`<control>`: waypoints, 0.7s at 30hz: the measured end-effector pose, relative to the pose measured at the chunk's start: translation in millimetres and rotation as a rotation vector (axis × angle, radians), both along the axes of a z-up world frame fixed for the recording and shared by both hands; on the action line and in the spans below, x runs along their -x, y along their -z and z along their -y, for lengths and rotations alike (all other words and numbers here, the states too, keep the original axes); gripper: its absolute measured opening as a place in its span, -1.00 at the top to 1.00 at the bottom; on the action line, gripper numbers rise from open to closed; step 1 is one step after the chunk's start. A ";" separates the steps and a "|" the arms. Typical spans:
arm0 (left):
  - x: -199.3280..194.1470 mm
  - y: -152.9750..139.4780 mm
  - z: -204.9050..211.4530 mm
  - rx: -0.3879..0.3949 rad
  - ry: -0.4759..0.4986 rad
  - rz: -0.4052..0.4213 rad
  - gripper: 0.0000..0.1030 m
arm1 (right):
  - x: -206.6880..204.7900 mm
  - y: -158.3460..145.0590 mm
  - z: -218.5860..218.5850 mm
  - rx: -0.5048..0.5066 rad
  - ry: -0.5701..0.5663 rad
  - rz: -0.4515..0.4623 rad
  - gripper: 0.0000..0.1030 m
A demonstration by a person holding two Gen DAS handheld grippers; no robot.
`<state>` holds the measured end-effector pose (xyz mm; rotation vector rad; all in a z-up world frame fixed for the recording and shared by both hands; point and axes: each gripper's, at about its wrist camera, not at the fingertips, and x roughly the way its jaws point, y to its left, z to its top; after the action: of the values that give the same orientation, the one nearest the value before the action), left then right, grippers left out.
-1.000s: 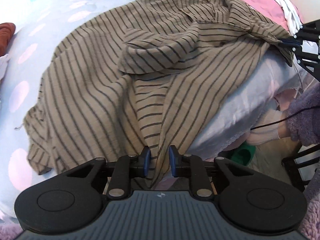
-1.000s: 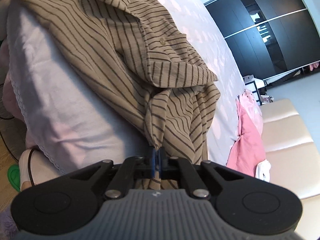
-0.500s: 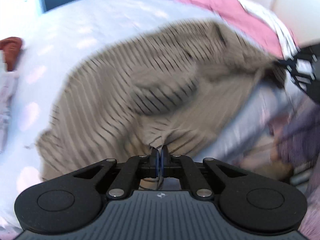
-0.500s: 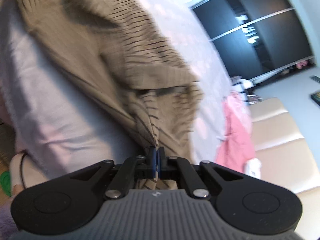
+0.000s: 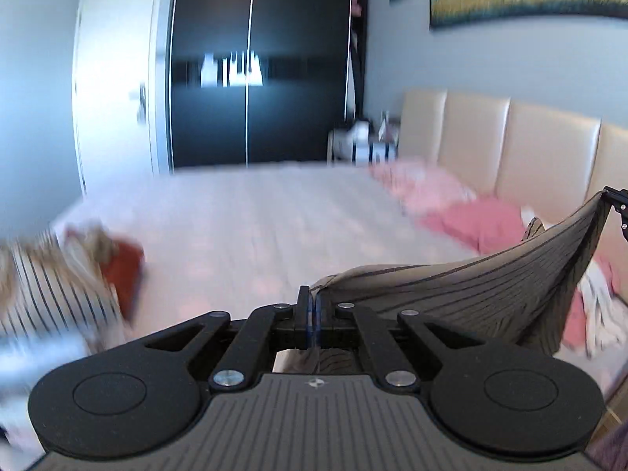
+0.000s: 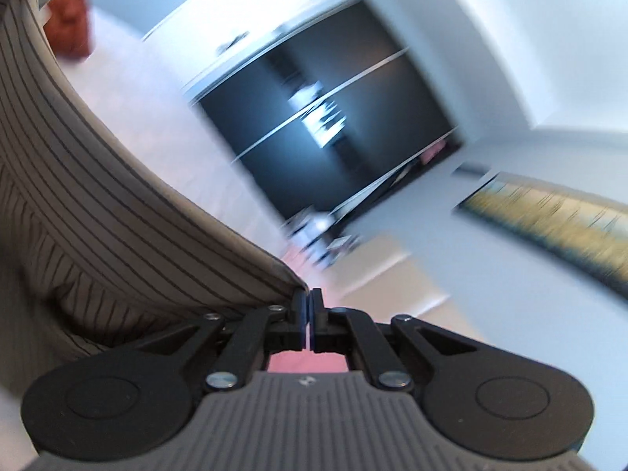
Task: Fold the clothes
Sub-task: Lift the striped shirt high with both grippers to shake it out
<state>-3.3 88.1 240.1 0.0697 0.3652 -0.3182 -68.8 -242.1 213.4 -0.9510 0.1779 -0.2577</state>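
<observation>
The bed (image 5: 274, 212) takes up most of the left wrist view, pale and wide, with a cream padded headboard (image 5: 510, 145) at its far right side and a dark sliding wardrobe (image 5: 259, 70) beyond its far edge. On the bed near the headboard lie pink bedding (image 5: 475, 221) and, at the bed's left edge, a blurred heap of other clothes (image 5: 59, 278), some white with dark stripes, some rust red.

The striped shirt (image 5: 490, 294), tan with thin dark lines, is held up above the near side of the bed, strung in a sagging sheet between the two tongs. The left tongs (image 5: 313, 314) are clamped shut on one end of its edge; the right tongs (image 6: 306, 310), whose black frame shows at the far right of the left view, are closed too, with the cloth's other end pinched at their tips.

The shirt looks light, thin and wholly limp: it bellies downward between the two holds and keeps no shape of its own. It should drape rather than slide, though a thin hem could creep out of a narrow pinch if it is shaken hard. The best holds seem to be the firmer parts, such as shoulder seams, hem corners or the collar, taken well apart so the body hangs flat over the bed before it is laid down to fold.
</observation>
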 end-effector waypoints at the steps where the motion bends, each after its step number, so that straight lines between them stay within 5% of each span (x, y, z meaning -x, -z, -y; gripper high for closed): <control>1: 3.4 -20.2 -1.1 -0.004 -0.005 0.051 1.00 | 0.5 -19.7 -2.2 0.001 -0.004 0.040 0.98; 6: 29.6 -118.4 -3.5 -0.018 -0.030 0.292 1.00 | 13.8 -119.7 -10.9 -0.015 -0.011 0.228 0.98; 13: 101.3 -226.0 -8.8 0.028 -0.062 0.597 1.00 | 68.9 -221.9 -31.1 0.032 -0.027 0.449 0.98; 17: 129.6 -266.8 -11.0 0.024 -0.054 0.690 1.00 | 98.7 -249.6 -35.3 0.013 -0.033 0.504 0.98; 21: 154.4 -277.9 -8.1 -0.005 -0.072 0.739 1.00 | 126.1 -255.0 -41.3 0.010 -0.053 0.542 0.98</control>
<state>-157.7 96.2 518.0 0.1719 -0.3636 -0.2015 -194.8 -200.8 468.4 -0.8628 -0.3459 -0.4576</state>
